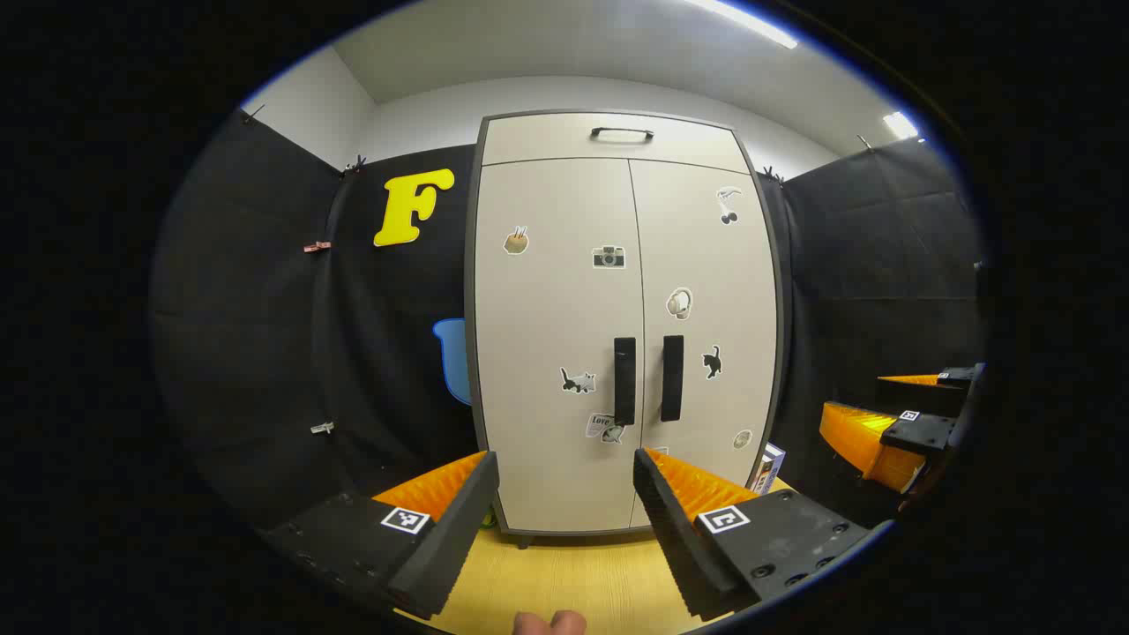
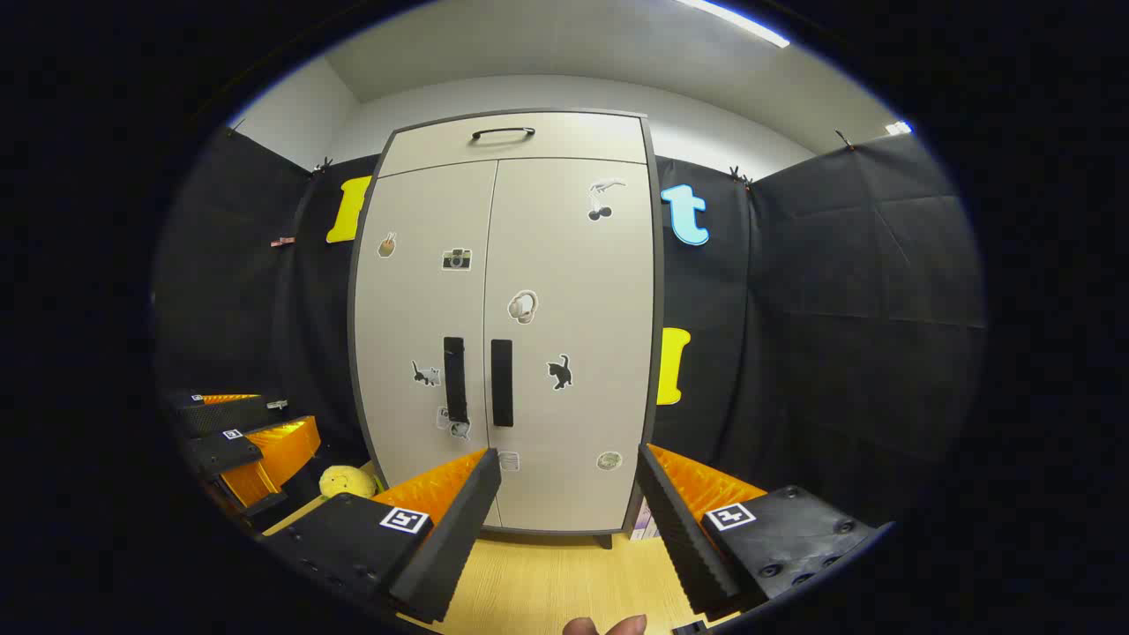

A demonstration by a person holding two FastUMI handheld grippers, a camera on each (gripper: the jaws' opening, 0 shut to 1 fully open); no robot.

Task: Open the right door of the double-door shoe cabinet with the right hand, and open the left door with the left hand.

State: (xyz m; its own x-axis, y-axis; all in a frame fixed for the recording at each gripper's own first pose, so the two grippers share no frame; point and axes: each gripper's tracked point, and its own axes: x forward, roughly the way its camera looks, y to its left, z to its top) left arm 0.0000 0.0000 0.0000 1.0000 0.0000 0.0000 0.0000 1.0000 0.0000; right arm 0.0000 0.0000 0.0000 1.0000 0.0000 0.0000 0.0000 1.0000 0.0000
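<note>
**Both doors closed, both claws wide**

The cabinet stands on the surface, ahead of both claws. Left claw: spread wide, empty, left handle straight ahead, apart from the fingers. Right claw: spread wide, empty, right handle ahead and slightly left. Left door and right door sit flush.

Open counter lies in front of the shoe cabinet, giving a free path to both handles. A small box crowds the cabinet's right foot, a yellow toy its left.
</note>
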